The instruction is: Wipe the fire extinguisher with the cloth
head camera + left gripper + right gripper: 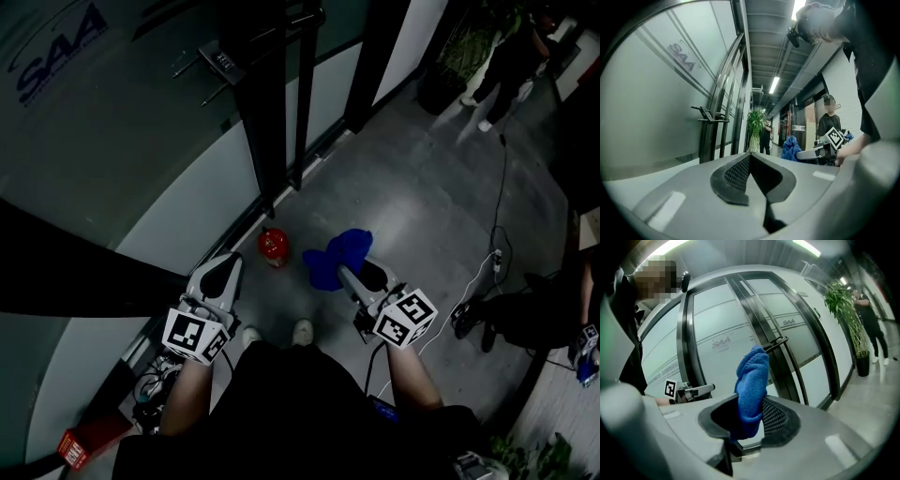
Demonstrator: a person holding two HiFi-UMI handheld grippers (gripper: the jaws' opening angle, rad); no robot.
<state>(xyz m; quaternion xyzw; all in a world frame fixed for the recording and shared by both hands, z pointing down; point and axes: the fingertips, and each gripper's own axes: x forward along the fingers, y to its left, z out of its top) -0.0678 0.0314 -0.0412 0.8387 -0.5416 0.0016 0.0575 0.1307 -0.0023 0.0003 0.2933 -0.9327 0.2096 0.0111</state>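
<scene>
The red fire extinguisher (272, 246) stands on the grey floor at the foot of the glass wall, ahead of my feet. My right gripper (345, 272) is shut on a blue cloth (339, 253), which bunches up just right of the extinguisher and apart from it. In the right gripper view the cloth (752, 380) stands up between the pads of my right gripper (752, 405). My left gripper (228, 265) hovers left of the extinguisher, its jaws closed on nothing. In the left gripper view, the left gripper (749, 157) has its pads pressed together, and the cloth (790, 148) shows off to the right.
A frosted glass wall (122, 141) with dark door frames and handles (281, 103) runs along the left. A cable (494, 253) trails over the floor on the right. A potted plant (459, 52) and a standing person (506, 66) are far ahead. A red box (80, 442) lies at bottom left.
</scene>
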